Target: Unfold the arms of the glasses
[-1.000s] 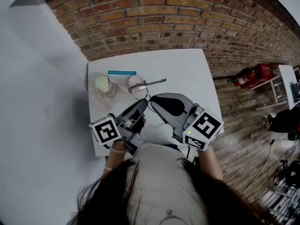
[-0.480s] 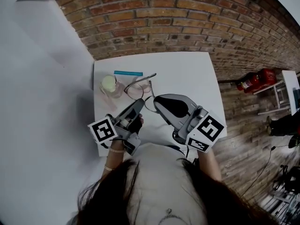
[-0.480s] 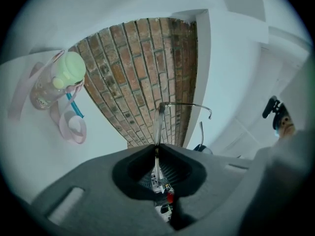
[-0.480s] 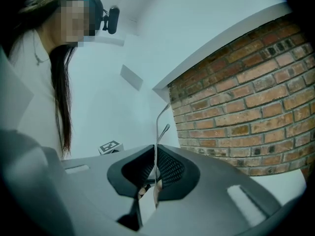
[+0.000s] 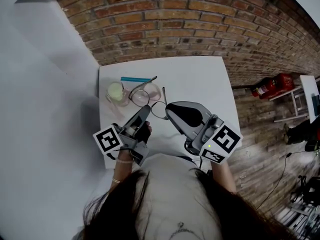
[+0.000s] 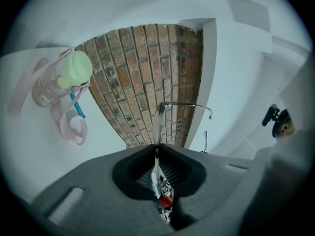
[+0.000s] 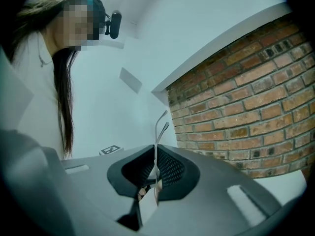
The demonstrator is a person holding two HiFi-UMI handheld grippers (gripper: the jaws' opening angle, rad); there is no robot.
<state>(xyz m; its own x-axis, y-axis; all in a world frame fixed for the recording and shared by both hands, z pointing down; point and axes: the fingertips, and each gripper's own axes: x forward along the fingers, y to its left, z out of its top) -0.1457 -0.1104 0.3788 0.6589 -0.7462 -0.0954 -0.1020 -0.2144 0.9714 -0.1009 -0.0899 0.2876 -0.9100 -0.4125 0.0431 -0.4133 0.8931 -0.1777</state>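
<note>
**Glasses, one pair: held at both ends, arms part-way opened**

Item 1, far left: bottle (image 5: 116, 91), one, small and clear with a pale green cap, upright on the white table (image 5: 200, 79). One pink strap (image 6: 71, 129) is looped beside it. One blue stick (image 5: 136, 79) lies flat just behind.

Item 2: left gripper (image 5: 146, 110), one. Its jaws are pressed together on the front of the glasses, which show edge-on between the pads in the left gripper view.

Item 3: glasses (image 5: 145, 95), one pair, thin metal frame with two lenses. They sit above the table between the two grippers, near the bottle. Arms, two: one arm (image 6: 187, 104) stands out sideways from the frame, with its curved tip free. The second arm (image 7: 158, 127) runs into the right gripper.

Item 4: right gripper (image 5: 166, 108), one. Its jaws are closed on that second thin arm, whose tip pokes out beyond the pads.

Step in hand, as judged: opening the second arm while the left gripper steadies the frame. The first arm looks already swung out.

Next move, as judged: swing the pinched arm outward about its hinge until it matches the first. Keep the grip light, since the wire is slender and could bend or slip. The left gripper should hold the frame steady.
</note>
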